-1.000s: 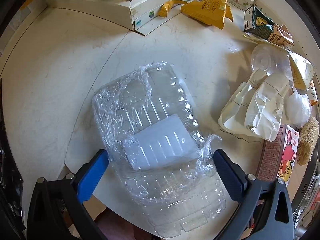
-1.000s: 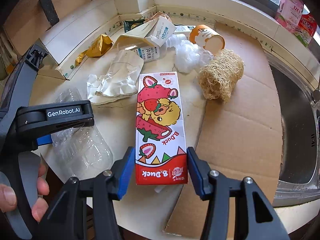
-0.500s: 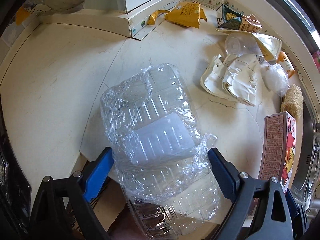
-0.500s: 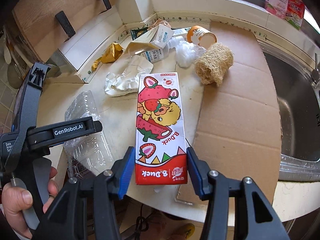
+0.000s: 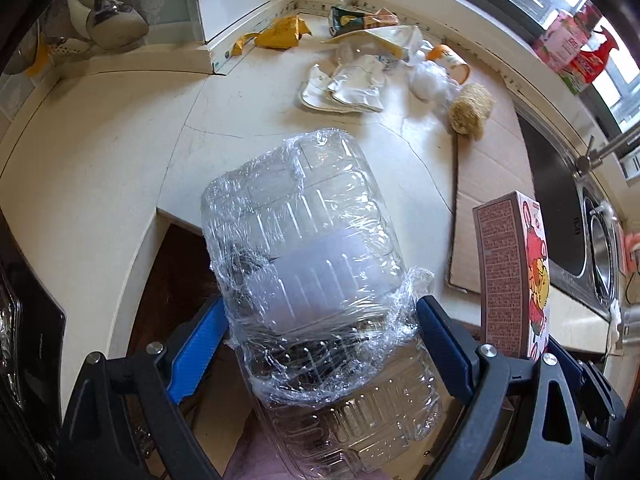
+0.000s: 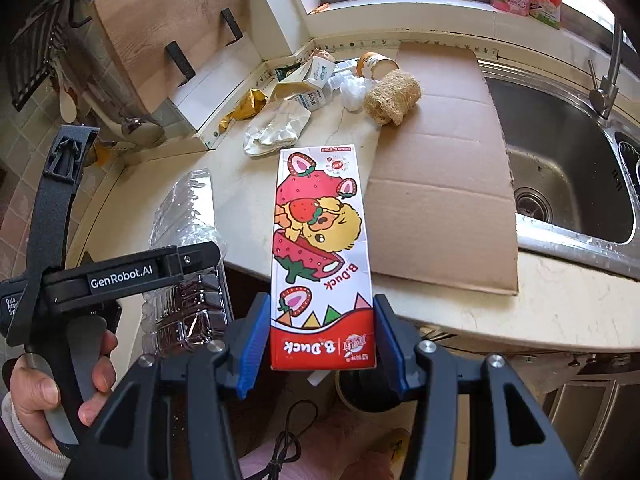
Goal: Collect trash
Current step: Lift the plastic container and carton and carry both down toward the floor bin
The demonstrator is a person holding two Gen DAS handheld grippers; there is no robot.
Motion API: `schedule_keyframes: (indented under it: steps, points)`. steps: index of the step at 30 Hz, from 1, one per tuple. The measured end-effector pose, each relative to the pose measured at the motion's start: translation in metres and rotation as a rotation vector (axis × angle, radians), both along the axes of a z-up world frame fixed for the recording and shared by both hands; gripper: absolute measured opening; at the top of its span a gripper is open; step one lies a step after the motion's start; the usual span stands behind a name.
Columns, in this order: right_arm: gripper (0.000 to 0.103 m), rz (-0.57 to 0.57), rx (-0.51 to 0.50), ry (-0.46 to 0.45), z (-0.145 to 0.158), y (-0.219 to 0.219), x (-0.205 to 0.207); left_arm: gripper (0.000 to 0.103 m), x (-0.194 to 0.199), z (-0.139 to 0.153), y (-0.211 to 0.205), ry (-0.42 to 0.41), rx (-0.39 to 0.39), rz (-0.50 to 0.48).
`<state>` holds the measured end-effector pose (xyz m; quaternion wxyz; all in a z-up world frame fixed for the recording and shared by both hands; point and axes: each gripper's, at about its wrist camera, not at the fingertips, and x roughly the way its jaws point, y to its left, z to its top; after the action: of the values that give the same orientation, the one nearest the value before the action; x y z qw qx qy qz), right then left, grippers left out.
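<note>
Both pieces of trash are in the air off the near edge of the pale stone counter [image 6: 248,184]. The left gripper [image 5: 320,344] is clamped on the crumpled clear plastic clamshell wrapped in cling film [image 5: 304,248], and the right gripper [image 6: 316,344] is clamped on the near end of the flat red-and-white strawberry carton [image 6: 320,248]. Each item's long axis runs straight out from its jaws toward the far counter, carton right of clamshell. Wherever the bin is, out of view, both must travel end-first.

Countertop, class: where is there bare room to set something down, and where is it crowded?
Bare: the pale counter left of the crumpled paper bag, and the flat cardboard beside the sink. Crowded: the back corner, with yellow wrapper, cup and loofah.
</note>
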<state>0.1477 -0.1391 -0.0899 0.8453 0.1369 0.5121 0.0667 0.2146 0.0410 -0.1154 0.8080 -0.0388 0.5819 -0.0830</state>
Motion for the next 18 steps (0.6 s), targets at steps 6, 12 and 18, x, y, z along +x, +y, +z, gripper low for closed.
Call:
schedule_keyframes:
  steps: [6,12,18]
  points:
    - [0.051,0.011,0.001,-0.018,0.006,-0.012,-0.046,0.093,-0.046,-0.001,-0.012,-0.001,-0.019,-0.077]
    - [0.051,0.021,0.009,-0.015,0.002,-0.024,-0.083,0.093,-0.084,-0.011,-0.025,-0.010,-0.043,-0.140]
    - [0.051,0.038,0.012,0.017,-0.015,-0.035,-0.110,0.093,-0.116,-0.026,-0.039,0.011,-0.040,-0.190]
